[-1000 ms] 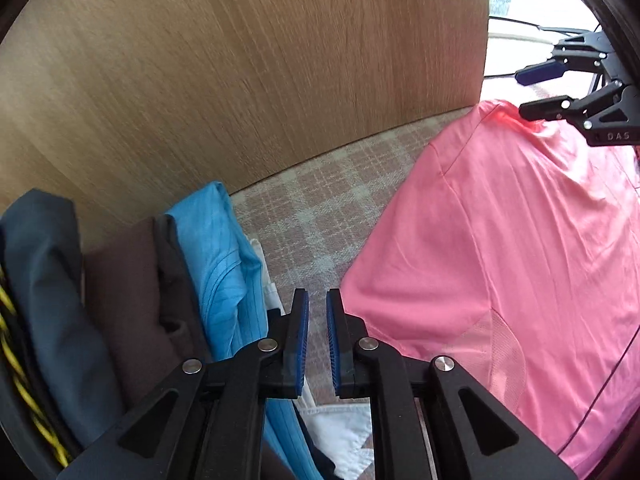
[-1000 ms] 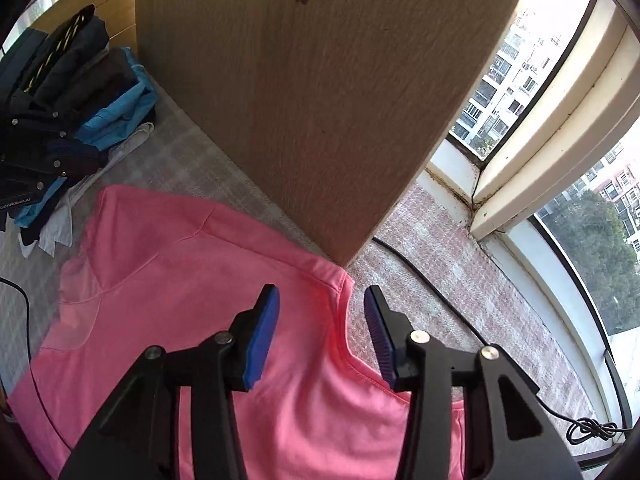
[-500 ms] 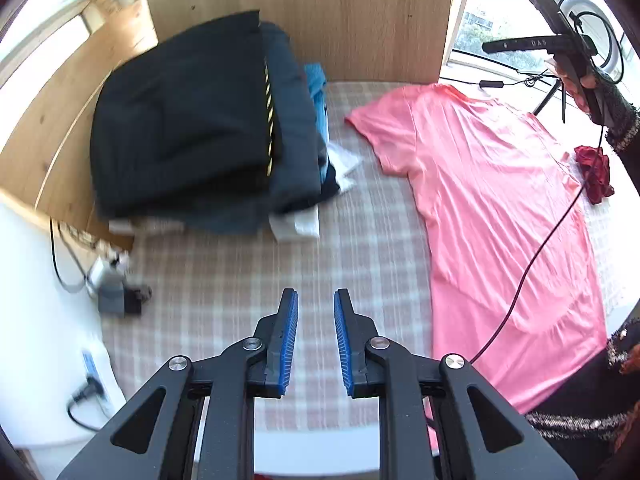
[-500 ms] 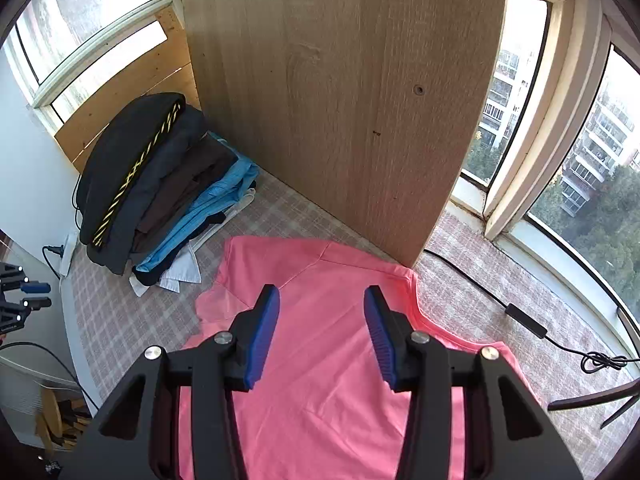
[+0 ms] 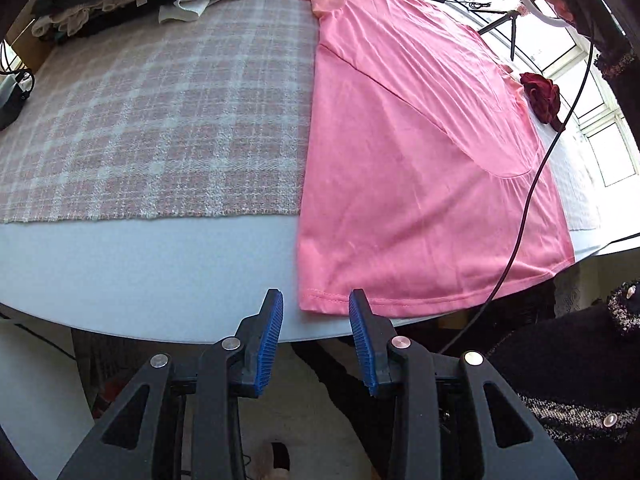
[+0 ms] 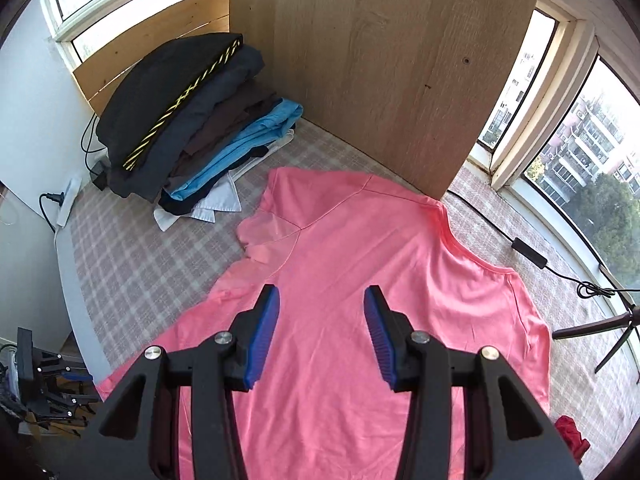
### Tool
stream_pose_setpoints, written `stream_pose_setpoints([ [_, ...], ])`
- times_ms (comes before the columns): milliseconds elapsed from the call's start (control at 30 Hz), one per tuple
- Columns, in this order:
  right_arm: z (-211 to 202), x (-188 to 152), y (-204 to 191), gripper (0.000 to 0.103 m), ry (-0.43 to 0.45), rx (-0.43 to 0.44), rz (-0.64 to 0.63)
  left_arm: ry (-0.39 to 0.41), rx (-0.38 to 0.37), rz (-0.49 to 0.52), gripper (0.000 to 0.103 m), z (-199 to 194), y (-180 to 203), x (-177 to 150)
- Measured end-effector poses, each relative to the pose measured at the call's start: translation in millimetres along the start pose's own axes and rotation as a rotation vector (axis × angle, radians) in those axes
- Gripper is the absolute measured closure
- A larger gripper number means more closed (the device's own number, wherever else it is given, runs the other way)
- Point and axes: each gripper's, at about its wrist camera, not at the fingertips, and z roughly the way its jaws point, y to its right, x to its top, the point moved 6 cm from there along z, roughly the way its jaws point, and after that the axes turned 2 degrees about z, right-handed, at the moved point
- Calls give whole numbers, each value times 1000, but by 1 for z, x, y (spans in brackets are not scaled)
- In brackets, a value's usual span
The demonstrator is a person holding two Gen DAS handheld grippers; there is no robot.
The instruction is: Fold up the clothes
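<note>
Left wrist view: our left claw [image 5: 315, 312] hangs apart at the pink shirt's [image 5: 416, 152] hem corner, lower centre, shirt flat on the tabletop [image 5: 140, 264]. Our right claw [image 6: 322, 320] gapes above it, empty.

Pink T-shirt spread flat, folded stack at the far corner

I saw the pink T-shirt [image 6: 360, 280] lying open and mostly smooth on the checked cloth, collar toward the wooden panel, hem reaching the near table edge, its left sleeve slightly crumpled and a dark cable crossing its right side. Beside that sleeve, not touching as far as I could tell, sat the pile of folded clothes [image 6: 192, 120]: dark garments on top, blue and white beneath.
</note>
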Motion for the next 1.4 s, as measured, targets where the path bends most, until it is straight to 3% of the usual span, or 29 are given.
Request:
stream_pose_setpoints([
  [167,6,-6,-29,59,-27,-3,-7,23,4,40,80,15,13,1],
  [233,18,-1,-41,58,-43,-14,-38,38,-12,12,100,20,14,2],
  [333,49,16,-58,51,-75,-20,-75,62,7,-10,100,24,18,3],
  [467,113,51,-67,51,-133,-29,-56,70,23,-50,101,23,23,5],
  [833,238,130,-62,51,-241,25,154,86,52,-138,101,25,30,16],
  [1100,263,125,-70,51,-335,-3,116,77,46,-139,101,31,37,33],
  [1300,264,122,-71,51,-312,-15,86,61,51,-134,101,30,37,29],
  [1400,262,119,-71,71,-311,-72,37,52,54,-133,101,29,36,26],
])
